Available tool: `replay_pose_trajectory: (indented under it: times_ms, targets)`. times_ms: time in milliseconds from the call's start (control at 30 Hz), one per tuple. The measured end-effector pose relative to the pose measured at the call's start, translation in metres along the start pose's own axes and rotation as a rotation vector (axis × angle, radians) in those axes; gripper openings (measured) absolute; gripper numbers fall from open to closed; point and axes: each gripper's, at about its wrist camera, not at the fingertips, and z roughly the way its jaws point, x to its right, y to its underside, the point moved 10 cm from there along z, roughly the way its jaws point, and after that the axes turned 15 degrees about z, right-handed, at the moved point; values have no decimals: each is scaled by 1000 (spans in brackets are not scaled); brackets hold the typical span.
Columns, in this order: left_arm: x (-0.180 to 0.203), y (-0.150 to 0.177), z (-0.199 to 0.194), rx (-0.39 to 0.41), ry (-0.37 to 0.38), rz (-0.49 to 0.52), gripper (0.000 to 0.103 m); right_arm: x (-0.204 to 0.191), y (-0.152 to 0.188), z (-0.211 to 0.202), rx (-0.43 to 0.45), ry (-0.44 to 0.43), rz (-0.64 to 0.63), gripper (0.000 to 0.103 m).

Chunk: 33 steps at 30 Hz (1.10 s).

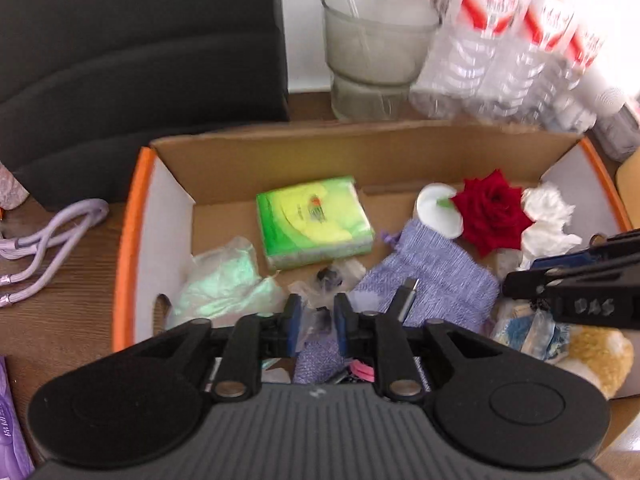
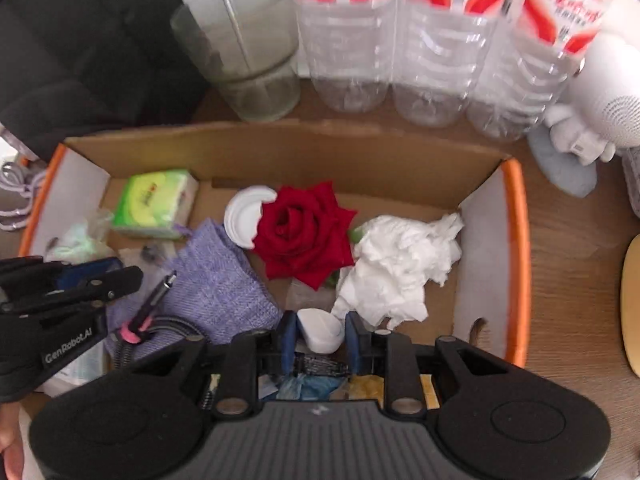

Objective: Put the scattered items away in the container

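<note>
right hand-held gripper (image 2: 320,330): narrow, clamped on a small white case (image 2: 321,330) over the box (image 2: 516,264) | left hand-held gripper (image 1: 316,314): narrow, clear packet (image 1: 320,320) between its pads, grip unclear; marked "GenRobot.AI" | beyond: one purple pouch (image 2: 216,280), one red rose (image 2: 306,234), one green tissue pack (image 1: 314,222) | farthest, on worktop: one glass (image 2: 248,56), three bottles (image 2: 348,40)

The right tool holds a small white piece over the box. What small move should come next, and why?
Probably open the right tool to drop the white piece: it hangs inside the cardboard box, near the tissue, so it would land inside.
</note>
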Motion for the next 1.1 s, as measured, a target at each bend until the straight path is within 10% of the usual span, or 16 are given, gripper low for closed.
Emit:
replay_pose_trajectory:
  times_ms: [167,533,800,1100]
  targets:
    - [-1,2,-5,-46,34,-45,38,0,3,-12,25,30,16,32]
    - [-9,1,-128,219,-45,-46,103,-4,22,-139,269,-9,-17,62]
    - [11,32,-209,701,-212,-78,103,0,58,-200,705,-115,-61,80]
    - [49,76,-223,851,-206,-51,103,6,104,-195,874,-192,-10,81]
